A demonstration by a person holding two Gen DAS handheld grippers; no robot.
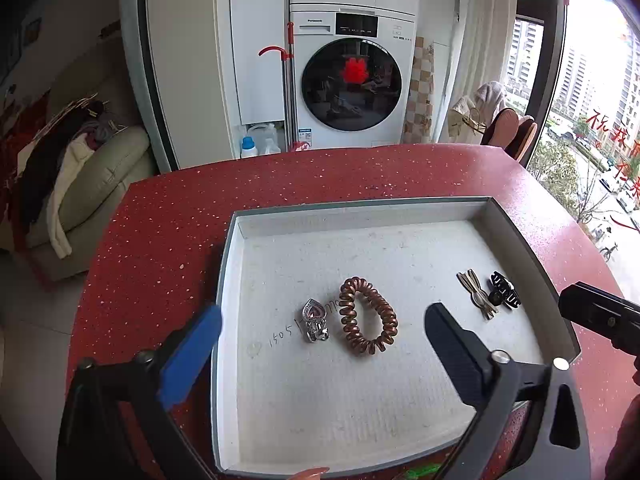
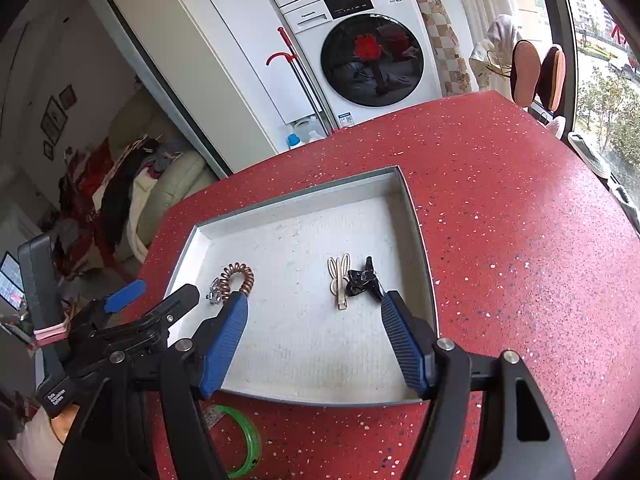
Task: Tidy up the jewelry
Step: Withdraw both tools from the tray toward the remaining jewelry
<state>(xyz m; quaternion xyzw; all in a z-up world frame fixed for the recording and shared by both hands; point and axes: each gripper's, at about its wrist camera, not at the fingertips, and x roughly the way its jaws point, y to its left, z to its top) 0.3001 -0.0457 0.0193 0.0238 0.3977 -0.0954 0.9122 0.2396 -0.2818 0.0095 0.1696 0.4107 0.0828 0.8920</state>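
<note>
A shallow white tray (image 1: 360, 216) sits on the red speckled table (image 1: 168, 216). In it lie a silver heart clip (image 1: 315, 320), a brown spiral hair tie (image 1: 368, 316), a beige rabbit-shaped clip (image 1: 478, 294) and a black claw clip (image 1: 505, 290). My left gripper (image 1: 320, 332) is open and empty, hovering above the tray's left part. My right gripper (image 2: 314, 312) is open and empty above the tray's near side, the rabbit clip (image 2: 340, 280) and black clip (image 2: 364, 280) just beyond it. A green bangle (image 2: 248, 440) lies on the table in front of the tray (image 2: 304, 192).
A washing machine (image 1: 352, 80) and a red-handled mop (image 1: 288, 80) stand beyond the table's far edge. A sofa with clothes (image 1: 80, 168) is at the left. A window (image 1: 592, 120) is at the right. The left gripper's body (image 2: 120, 328) shows in the right wrist view.
</note>
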